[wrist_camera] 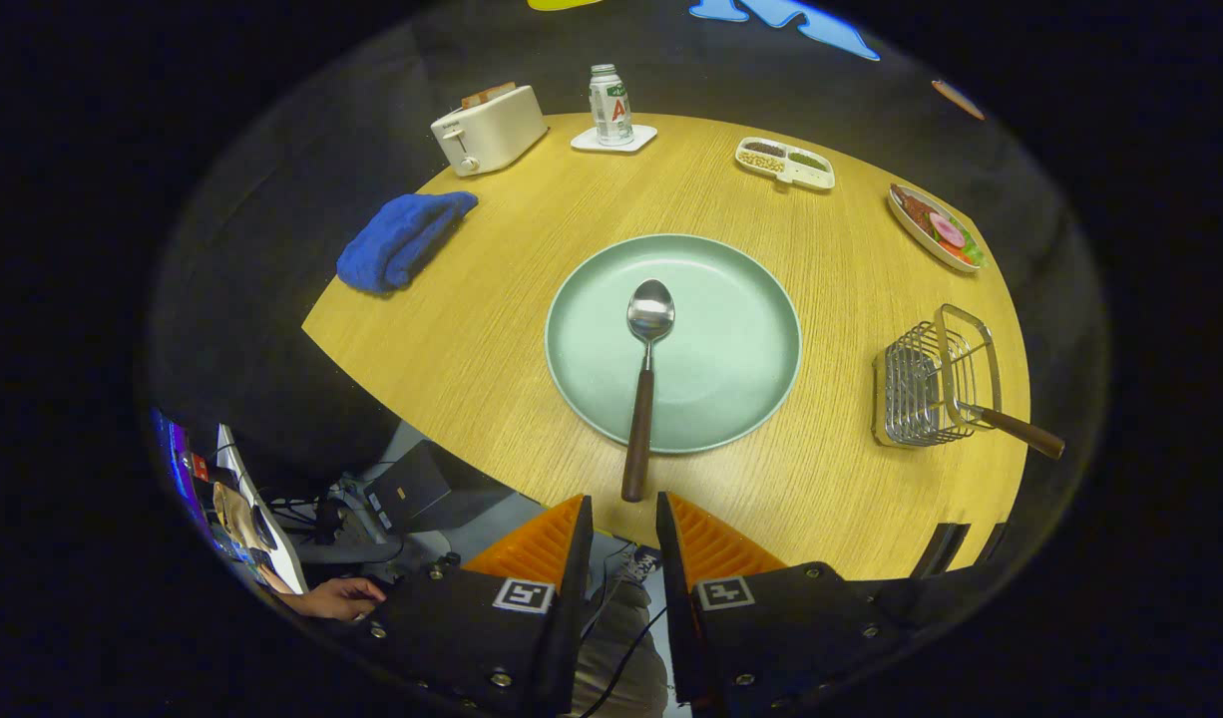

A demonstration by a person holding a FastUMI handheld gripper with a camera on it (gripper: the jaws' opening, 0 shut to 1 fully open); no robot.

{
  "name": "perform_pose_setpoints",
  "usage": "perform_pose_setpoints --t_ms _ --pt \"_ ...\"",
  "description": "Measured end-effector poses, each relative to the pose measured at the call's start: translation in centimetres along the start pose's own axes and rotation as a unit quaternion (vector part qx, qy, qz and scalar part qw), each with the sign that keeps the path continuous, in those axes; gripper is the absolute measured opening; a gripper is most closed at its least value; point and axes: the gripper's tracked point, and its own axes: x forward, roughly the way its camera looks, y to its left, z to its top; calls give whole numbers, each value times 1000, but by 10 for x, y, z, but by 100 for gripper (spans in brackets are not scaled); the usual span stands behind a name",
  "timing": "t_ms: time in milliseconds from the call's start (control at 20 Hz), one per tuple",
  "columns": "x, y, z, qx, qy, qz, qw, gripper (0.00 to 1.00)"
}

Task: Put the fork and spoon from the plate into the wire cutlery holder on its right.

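Note:
A pale green plate [741,329] lies in the middle of the wooden table. On it rests a spoon [645,379] with a steel bowl and a dark wooden handle that sticks out past the plate's near rim toward my fingers. To the plate's right stands the wire cutlery holder [931,379], with a dark wooden handle [1020,431] poking out of it, the fork's as far as I can tell. My gripper [623,514] hovers just short of the table's near edge, slightly open with a narrow gap and nothing between the fingers. The spoon handle's end lies just ahead of that gap.
At the back stand a white toaster [488,130], a bottle [610,104] on a white coaster, a divided snack tray [785,163] and a food dish [937,227]. A blue cloth [400,240] lies left of the plate. A person's hand [340,598] rests below the table edge.

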Motion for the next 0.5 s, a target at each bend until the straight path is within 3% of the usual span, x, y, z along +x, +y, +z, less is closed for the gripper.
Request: perform_pose_setpoints --t_ms 500 --pt "31 -5 -5 5 25 -22 999 38"
